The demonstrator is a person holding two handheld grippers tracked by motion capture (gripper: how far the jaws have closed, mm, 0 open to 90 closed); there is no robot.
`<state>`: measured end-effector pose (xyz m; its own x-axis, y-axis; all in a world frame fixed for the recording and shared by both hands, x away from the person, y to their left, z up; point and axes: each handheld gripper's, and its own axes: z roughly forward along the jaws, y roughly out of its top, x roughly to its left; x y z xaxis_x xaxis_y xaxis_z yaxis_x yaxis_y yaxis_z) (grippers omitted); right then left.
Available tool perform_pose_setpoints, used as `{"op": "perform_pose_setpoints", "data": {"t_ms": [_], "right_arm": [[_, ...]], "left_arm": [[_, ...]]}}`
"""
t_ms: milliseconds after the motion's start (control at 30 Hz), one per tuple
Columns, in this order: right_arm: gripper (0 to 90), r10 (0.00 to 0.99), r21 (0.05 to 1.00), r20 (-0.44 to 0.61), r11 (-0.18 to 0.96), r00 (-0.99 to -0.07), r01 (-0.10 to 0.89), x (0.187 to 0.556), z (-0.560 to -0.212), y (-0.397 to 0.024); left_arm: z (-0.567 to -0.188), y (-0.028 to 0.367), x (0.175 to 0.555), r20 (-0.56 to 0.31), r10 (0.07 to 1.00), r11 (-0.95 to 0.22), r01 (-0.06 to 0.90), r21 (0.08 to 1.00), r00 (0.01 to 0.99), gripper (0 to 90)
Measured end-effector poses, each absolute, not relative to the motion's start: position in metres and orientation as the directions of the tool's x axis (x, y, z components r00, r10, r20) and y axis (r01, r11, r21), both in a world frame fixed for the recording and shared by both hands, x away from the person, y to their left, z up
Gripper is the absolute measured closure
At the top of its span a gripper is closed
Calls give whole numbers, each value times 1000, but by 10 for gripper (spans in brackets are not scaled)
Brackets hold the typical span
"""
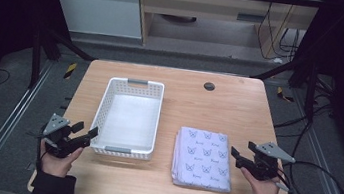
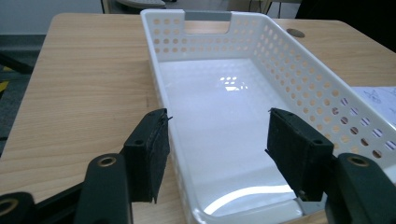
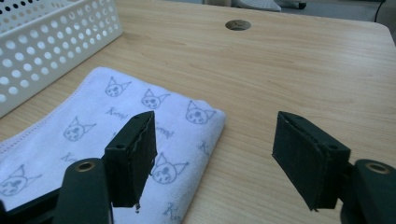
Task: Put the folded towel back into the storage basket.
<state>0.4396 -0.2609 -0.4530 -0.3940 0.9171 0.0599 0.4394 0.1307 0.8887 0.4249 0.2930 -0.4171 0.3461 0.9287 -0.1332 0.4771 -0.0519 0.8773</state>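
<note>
The left gripper [image 1: 85, 132] sat at the near left corner of the basket [image 1: 110, 94], jaws apart and holding nothing. The basket was empty, its long axis running away from the person. Right of it, just beside, lay the folded cloth [image 1: 202, 157] flat on the table [image 1: 229, 109]. The right gripper [image 1: 242, 154] was nearer the cloth, at its right edge, jaws apart and empty; the cloth lay to its left.
</note>
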Motion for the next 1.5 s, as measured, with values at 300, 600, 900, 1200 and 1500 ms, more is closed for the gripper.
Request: {"op": "perform_pose_setpoints", "data": {"t_ms": [300,600,900,1200,1500], "right_arm": [[284,908,906,62,123,-414,406,439,-440,-262],[287,906,922,65,106,-418,372,440,-422,-269],[293,902,924,43,127,-430,359,443,-403,-266],[293,896,929,40,129,-442,347,442,-390,-261],[309,892,926,40,136,-450,352,445,-381,-257]], "left_arm": [[-414,277,423,-116,917,-84,470,879,382,368],[-409,258,425,-83,903,-126,444,887,421,364],[-399,241,427,-72,890,-141,422,896,451,361],[-390,219,430,-55,870,-168,399,901,489,360],[-386,193,431,-39,848,-199,386,901,529,364]]}}
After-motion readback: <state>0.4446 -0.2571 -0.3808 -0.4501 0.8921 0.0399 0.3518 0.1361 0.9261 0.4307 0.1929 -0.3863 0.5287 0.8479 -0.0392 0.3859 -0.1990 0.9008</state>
